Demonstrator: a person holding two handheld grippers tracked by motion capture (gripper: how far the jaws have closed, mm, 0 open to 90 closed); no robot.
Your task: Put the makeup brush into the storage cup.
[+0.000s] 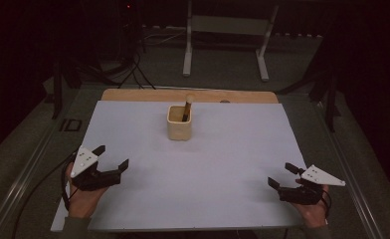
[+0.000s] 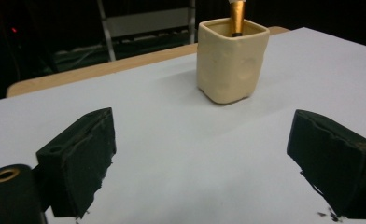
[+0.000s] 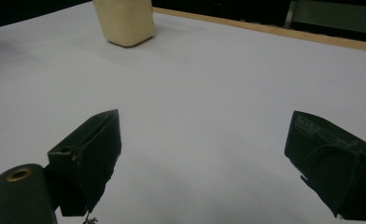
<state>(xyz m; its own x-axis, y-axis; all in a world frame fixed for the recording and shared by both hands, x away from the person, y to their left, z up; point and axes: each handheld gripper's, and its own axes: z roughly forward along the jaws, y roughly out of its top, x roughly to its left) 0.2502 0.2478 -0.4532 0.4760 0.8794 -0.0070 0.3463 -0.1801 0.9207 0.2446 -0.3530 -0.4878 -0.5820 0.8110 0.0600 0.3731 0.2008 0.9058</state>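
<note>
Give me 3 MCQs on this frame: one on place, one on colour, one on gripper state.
1. Where does the cup stand?
A. mid-table toward the far edge of the white sheet
B. at the near left corner
C. between the jaws of the right gripper

2. What colour is the cup?
A. dark blue
B. cream
C. red

3. How do the jaws of the left gripper stand?
A. shut on the cup
B. shut on nothing
C. open, holding nothing

Answers:
1 A: in the high view it sits centred, near the sheet's far edge, apart from both grippers.
2 B: the left gripper view shows its pale cream wall, with a gold-handled tool standing inside.
3 C: that view shows the jaws wide apart with bare sheet between them.
</note>
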